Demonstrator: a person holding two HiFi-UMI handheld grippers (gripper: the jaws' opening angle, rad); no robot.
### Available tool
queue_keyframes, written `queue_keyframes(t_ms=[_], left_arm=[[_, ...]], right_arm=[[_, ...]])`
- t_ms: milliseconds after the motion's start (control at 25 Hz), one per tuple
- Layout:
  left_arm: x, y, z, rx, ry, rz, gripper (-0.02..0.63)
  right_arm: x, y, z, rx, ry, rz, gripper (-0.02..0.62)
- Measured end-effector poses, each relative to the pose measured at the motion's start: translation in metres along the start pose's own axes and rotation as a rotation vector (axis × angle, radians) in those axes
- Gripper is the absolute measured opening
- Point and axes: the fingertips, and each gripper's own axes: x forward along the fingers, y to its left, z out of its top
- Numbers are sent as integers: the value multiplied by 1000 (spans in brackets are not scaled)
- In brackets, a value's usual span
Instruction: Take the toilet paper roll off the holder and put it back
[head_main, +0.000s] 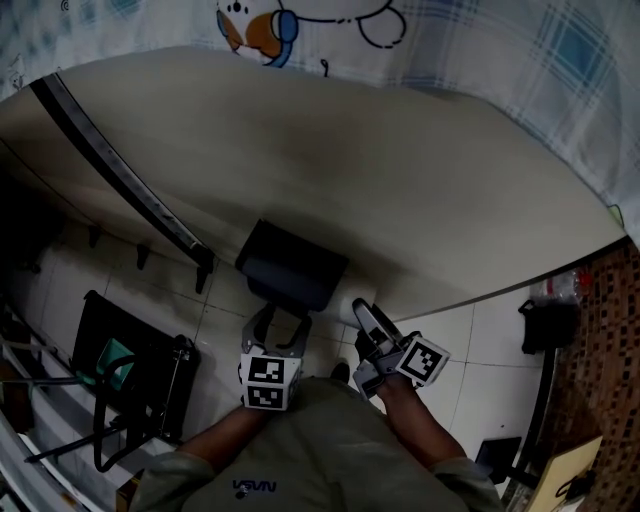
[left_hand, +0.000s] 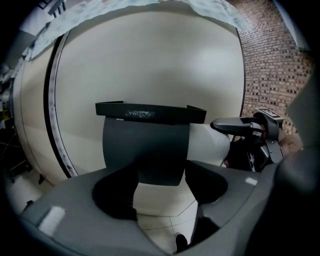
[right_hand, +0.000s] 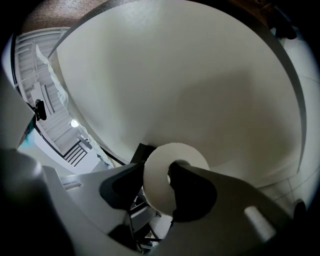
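A black toilet paper holder (head_main: 290, 265) is fixed to the cream wall. In the left gripper view its top shelf (left_hand: 150, 112) has a black flap (left_hand: 145, 150) hanging below it. The white toilet paper roll (left_hand: 210, 142) sticks out to the flap's right. My left gripper (head_main: 282, 322) (left_hand: 161, 187) is open, its fingertips at the flap's lower edge. My right gripper (head_main: 362, 318) (right_hand: 157, 185) comes in from the right and is shut on the roll (right_hand: 160, 170), which shows end-on with its core hole. One of its fingers (left_hand: 235, 125) lies over the roll.
A black strip (head_main: 120, 170) runs diagonally down the wall left of the holder. A dark wire rack (head_main: 130, 370) stands at the lower left. A black box (head_main: 548, 325) sits at the right near a brick surface (left_hand: 270, 65). Patterned cloth (head_main: 300, 25) hangs above.
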Motion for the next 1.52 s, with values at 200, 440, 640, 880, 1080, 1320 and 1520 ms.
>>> queue_keyframes(t_ms=[200, 440, 640, 880, 1080, 1320, 1520], left_arm=[[-1, 0, 2, 7, 0, -5, 299], [0, 0, 3, 22, 1, -11, 299], [1, 0, 4, 27, 0, -15, 299], [-3, 1, 6, 36, -3, -17, 302], [-4, 1, 7, 42, -8, -15, 305], [-6, 1, 6, 50, -7, -15, 305], [-7, 1, 6, 55, -6, -16, 305]], right_arm=[[1, -5, 0, -15, 1, -17, 161], [-2, -5, -1, 13, -16, -12, 160], [-4, 6, 1, 17, -28, 24, 158], [-9, 12, -4, 29, -21, 43, 155], [-6, 13, -8, -1, -3, 39, 155], [2, 1, -15, 5, 12, 16, 155], [12, 2, -18, 15, 15, 37, 155]])
